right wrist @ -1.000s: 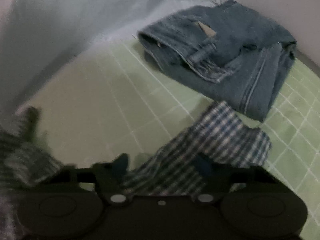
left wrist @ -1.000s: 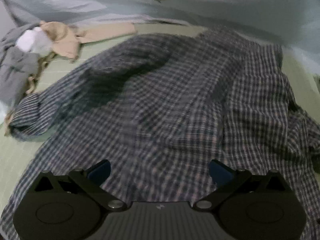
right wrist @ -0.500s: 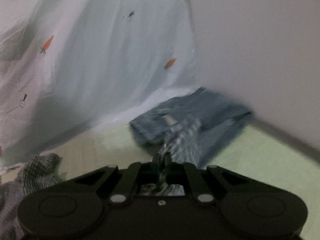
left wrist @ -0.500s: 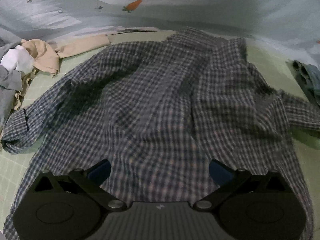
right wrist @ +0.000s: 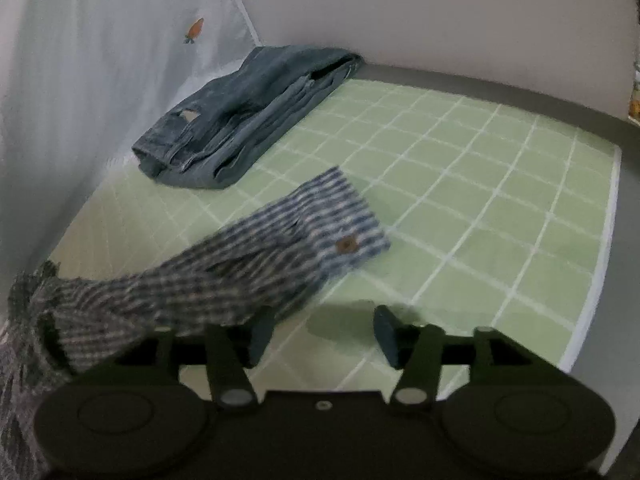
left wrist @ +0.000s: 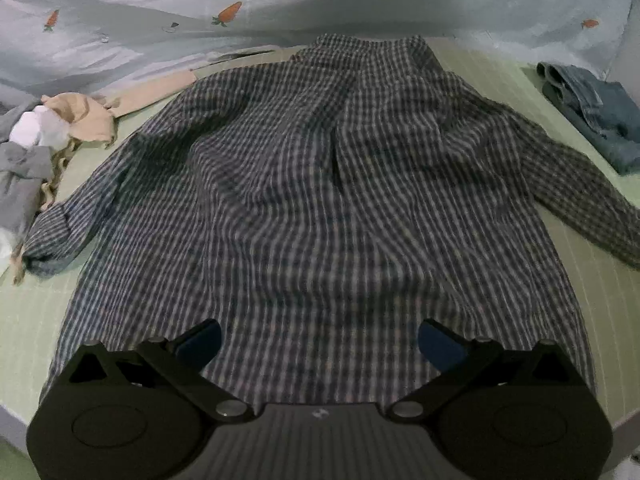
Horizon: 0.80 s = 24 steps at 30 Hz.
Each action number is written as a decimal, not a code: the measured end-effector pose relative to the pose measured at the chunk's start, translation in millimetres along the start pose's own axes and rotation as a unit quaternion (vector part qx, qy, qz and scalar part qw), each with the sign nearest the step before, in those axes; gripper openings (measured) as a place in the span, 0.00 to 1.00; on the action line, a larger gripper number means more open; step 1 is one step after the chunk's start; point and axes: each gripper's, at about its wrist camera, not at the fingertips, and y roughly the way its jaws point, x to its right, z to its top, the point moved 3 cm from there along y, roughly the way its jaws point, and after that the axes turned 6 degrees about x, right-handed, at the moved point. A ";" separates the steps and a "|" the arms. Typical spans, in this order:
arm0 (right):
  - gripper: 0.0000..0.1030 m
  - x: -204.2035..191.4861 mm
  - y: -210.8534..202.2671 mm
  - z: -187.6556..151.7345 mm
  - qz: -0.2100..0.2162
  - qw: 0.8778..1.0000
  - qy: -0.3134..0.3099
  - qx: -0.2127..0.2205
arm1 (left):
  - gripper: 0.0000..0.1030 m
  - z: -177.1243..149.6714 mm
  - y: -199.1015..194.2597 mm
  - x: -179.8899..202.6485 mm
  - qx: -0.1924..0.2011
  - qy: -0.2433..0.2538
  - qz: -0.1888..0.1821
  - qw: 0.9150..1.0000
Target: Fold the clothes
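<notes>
My left gripper (left wrist: 318, 340) hangs over the lower hem of the checked shirt (left wrist: 320, 200), jaws spread wide with nothing between them. The shirt lies spread flat, back side up, on the green grid-patterned bed sheet (left wrist: 32, 312), collar toward the pale carrot-print cloth (left wrist: 240, 0) at the far side. Its left sleeve runs toward a pile of beige and grey garments (left wrist: 48, 136); its right sleeve stretches out toward the folded jeans (left wrist: 600, 116).

My right gripper (right wrist: 320, 338) has its jaws opening, and nothing lies between them; only bare sheet (right wrist: 480, 200) shows in the gap. The shirt's cuff (right wrist: 344, 224), with one brown button (right wrist: 346, 245), lies flat on the sheet just ahead and to the left of the left finger. The folded jeans (right wrist: 240, 120) rest beyond it, against the carrot-print cloth
</notes>
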 end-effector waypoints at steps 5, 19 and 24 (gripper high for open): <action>0.73 8.0 22.9 18.1 -0.002 1.000 -0.016 0.018 | 1.00 -22.9 -19.9 8.2 -0.004 -0.010 0.025 1.000; 0.16 22.3 47.2 84.0 0.013 0.992 -0.100 0.075 | 1.00 -44.5 -47.9 26.6 0.011 -0.038 0.059 0.998; 0.53 16.3 55.2 77.4 -0.040 0.984 -0.164 0.051 | 1.00 -33.8 -47.2 15.2 0.021 -0.044 0.068 0.996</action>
